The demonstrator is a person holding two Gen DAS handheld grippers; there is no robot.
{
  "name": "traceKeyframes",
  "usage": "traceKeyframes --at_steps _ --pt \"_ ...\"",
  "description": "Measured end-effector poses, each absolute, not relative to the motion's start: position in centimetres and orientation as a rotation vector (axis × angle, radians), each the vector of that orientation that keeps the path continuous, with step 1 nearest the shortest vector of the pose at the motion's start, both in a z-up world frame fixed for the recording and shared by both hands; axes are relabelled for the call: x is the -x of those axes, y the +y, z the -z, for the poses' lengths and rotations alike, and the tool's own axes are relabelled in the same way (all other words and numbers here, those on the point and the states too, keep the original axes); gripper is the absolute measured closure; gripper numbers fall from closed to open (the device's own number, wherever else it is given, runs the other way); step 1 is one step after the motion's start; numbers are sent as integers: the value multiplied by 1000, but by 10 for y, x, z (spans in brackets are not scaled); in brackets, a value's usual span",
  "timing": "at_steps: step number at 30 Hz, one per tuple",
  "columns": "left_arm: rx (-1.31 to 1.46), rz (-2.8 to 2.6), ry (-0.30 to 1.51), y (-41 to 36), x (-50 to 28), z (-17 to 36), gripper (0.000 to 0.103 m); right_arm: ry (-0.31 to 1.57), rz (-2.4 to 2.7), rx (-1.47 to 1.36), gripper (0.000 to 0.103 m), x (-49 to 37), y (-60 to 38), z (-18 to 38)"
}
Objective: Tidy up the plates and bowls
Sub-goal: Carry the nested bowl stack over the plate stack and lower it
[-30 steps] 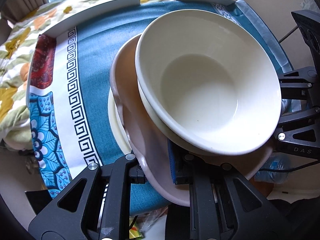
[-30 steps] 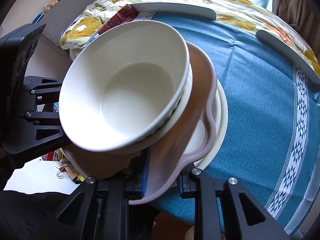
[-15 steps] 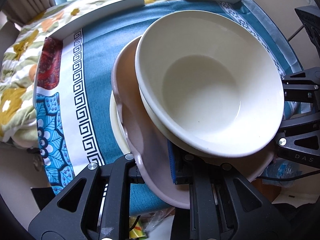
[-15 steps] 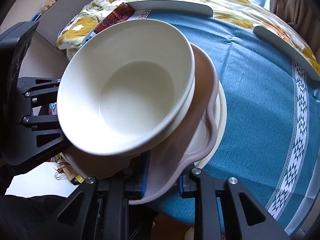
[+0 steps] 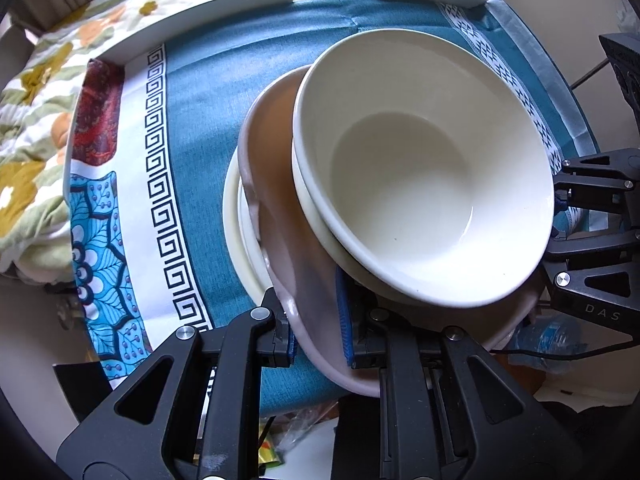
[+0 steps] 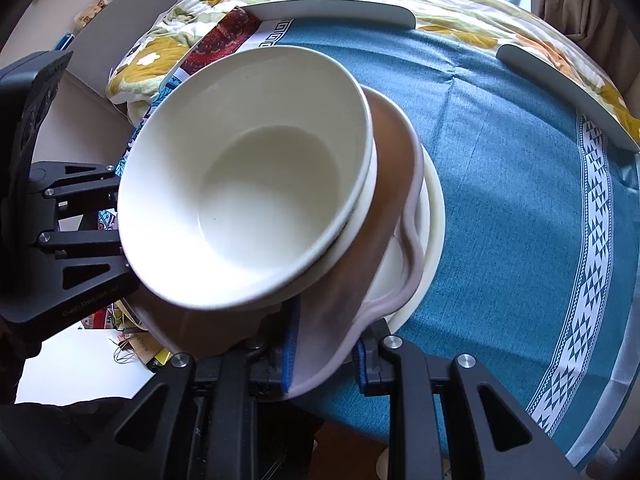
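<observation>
A pinkish-brown wavy-rimmed plate (image 5: 288, 264) (image 6: 372, 240) carries two nested white bowls (image 5: 424, 184) (image 6: 248, 184). My left gripper (image 5: 318, 332) is shut on the plate's near rim. My right gripper (image 6: 326, 356) is shut on the opposite rim, and it shows at the right edge of the left wrist view (image 5: 592, 240). The plate is held over a cream plate (image 5: 236, 224) (image 6: 434, 216) that lies on the blue tablecloth. Whether the two plates touch is hidden.
The round table (image 5: 208, 92) (image 6: 520, 184) has a blue cloth with white patterned borders and grey rim guards (image 5: 200, 20) (image 6: 340, 8). A floral quilt (image 5: 36, 92) lies beyond it. A water bottle (image 5: 548, 340) and clutter lie on the floor below.
The held stack with both grippers has shifted slightly across the table; the cloth's left border shows more in the left wrist view. Grips are unchanged.
</observation>
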State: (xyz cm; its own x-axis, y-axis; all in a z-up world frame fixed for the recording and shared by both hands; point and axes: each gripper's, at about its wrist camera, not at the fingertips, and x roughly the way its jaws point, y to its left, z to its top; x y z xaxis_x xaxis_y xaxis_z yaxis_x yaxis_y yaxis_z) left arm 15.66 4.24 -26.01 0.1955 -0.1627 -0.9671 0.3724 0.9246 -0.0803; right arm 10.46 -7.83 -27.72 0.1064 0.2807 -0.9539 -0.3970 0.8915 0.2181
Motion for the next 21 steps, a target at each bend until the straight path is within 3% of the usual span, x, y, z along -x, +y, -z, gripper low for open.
traceKeyframes --at_steps 21 --pt "-242 393 1361 48 -158 246 86 1393 -496 103 82 -105 -78 274"
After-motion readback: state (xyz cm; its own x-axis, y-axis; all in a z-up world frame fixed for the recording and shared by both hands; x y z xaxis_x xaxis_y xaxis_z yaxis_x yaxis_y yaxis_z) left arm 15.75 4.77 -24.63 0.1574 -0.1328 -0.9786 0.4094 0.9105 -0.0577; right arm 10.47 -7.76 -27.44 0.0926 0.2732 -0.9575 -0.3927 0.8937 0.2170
